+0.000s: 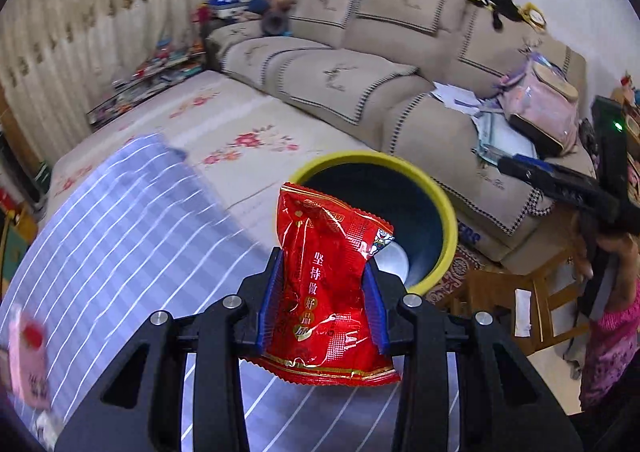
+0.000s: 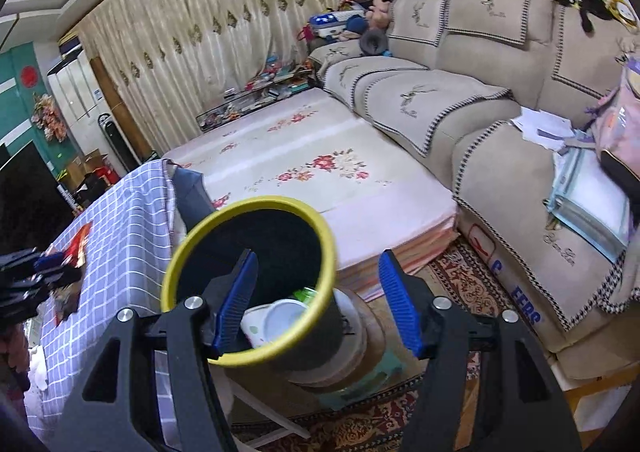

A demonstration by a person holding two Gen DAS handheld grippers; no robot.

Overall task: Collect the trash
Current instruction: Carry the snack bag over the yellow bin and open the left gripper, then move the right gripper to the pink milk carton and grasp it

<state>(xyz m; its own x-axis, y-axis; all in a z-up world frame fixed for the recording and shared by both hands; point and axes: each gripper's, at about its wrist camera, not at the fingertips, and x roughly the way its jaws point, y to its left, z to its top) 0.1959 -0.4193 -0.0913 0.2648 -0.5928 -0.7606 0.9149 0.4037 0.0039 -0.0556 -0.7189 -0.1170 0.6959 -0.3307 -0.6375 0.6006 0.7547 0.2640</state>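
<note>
A red foil snack wrapper (image 1: 328,280) stands upright between the blue pads of my left gripper (image 1: 322,264), which is shut on it over the checked tablecloth (image 1: 120,232). Just beyond it is the dark bin with a yellow rim (image 1: 360,157), with a white piece of trash (image 1: 394,260) inside. In the right wrist view the bin (image 2: 256,203) sits right in front of my right gripper (image 2: 318,302), which is open. Its left pad lies over the bin mouth and its right pad is outside the wall, neither pressing. White cups (image 2: 284,316) lie in the bin. The left gripper (image 2: 40,268) shows at the far left.
A pink packet (image 1: 28,356) lies blurred on the table's left. A beige sofa (image 2: 500,99) with papers and a pink bag (image 1: 548,107) fills the right. A floral mat (image 2: 320,171) lies behind the bin. A person in pink (image 1: 608,352) stands by a wooden stool (image 1: 520,292).
</note>
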